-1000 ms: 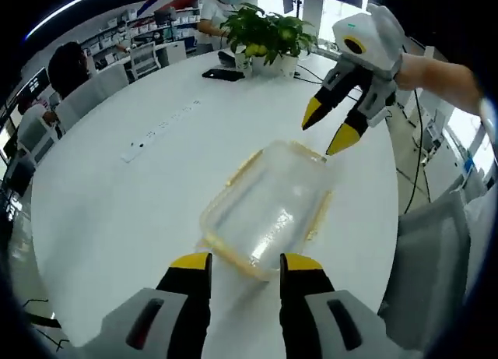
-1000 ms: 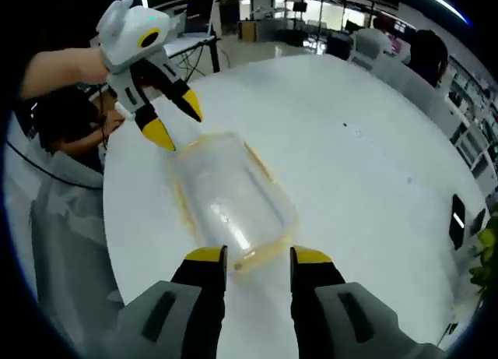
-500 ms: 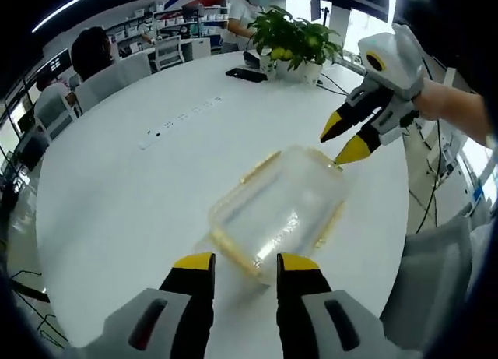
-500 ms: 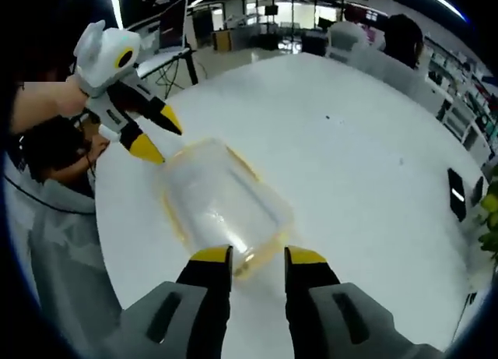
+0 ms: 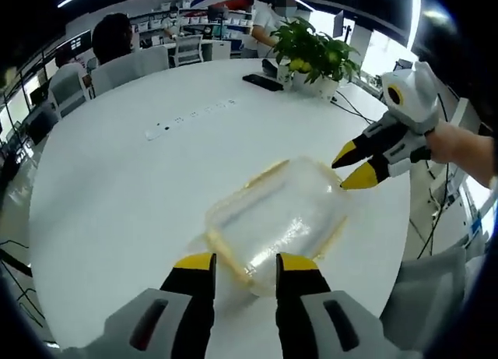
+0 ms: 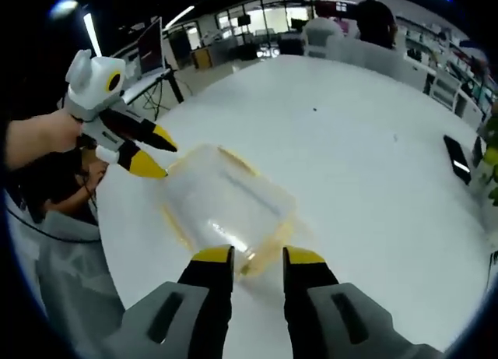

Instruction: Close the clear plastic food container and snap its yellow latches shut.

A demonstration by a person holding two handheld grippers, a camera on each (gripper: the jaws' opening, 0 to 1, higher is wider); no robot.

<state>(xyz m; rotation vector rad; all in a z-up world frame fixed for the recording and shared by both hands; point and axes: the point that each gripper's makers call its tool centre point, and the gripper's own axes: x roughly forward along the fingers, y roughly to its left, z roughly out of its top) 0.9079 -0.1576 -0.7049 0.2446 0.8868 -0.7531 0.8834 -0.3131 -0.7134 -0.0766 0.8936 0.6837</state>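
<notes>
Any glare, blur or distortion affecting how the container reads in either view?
Left gripper view: container faint against the white table, window glare at right. Right gripper view: fisheye curves the table edge; container shows soft highlights, yellow rim legible.

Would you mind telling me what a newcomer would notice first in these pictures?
Most striking is the clear food container with yellow edging, lying on the round white table. A yellow-tipped tool sits at each of its short ends: the left tool near one, the right tool open at the far end. Potted plants stand beyond.
</notes>
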